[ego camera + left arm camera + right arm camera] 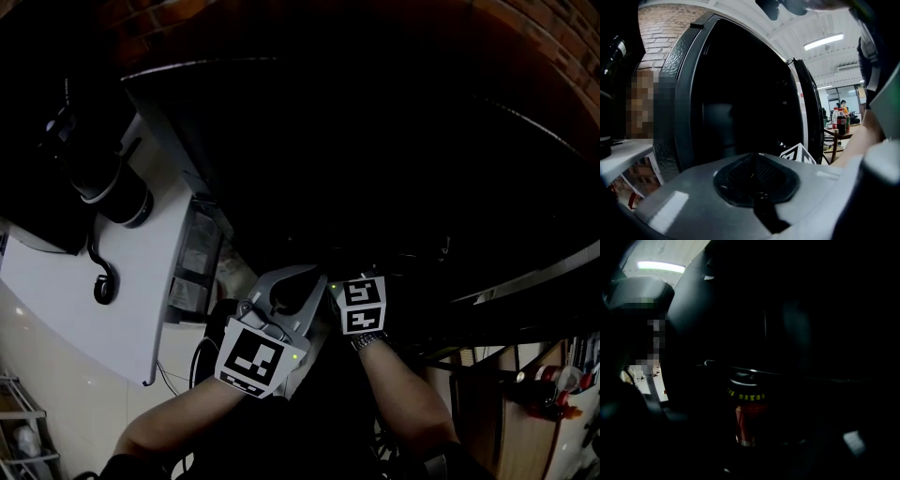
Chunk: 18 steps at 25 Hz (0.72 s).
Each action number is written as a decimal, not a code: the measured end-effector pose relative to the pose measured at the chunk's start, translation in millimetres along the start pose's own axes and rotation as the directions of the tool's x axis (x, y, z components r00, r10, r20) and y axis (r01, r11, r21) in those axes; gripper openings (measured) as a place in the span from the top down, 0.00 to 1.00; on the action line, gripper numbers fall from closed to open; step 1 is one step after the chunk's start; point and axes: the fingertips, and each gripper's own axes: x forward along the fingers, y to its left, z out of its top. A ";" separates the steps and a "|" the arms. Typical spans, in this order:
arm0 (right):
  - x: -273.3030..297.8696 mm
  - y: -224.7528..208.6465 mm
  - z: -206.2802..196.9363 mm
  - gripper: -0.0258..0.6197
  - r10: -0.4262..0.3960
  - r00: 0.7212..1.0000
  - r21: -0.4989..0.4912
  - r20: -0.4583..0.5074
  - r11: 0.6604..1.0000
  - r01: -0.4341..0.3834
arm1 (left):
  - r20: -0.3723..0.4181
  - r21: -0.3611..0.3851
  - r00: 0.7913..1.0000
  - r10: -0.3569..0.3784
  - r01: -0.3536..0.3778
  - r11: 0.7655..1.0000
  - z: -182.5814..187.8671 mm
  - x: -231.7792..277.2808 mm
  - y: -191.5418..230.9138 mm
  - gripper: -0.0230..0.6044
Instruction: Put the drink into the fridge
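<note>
The drink is a red can with a black band of yellow print near its top. It stands upright in the dark fridge, just under a thin rail, straight ahead in the right gripper view. My right gripper reaches into the fridge's dark opening, and its fingers are lost in shadow. My left gripper is close beside it on the left, its grey fingers pressed together at a seam with nothing between them. The fridge's black front fills the left gripper view.
A white counter stands left of the fridge with a black appliance on it. Several drink bottles stand on a wooden table far to the right. A brick wall lies behind the fridge.
</note>
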 end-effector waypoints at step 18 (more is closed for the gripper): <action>3.7 -5.0 -3.6 0.44 -0.015 1.000 -0.001 -0.002 1.000 0.015 | 0.012 0.001 1.000 -0.018 0.018 1.000 4.3 4.4 -3.0 0.96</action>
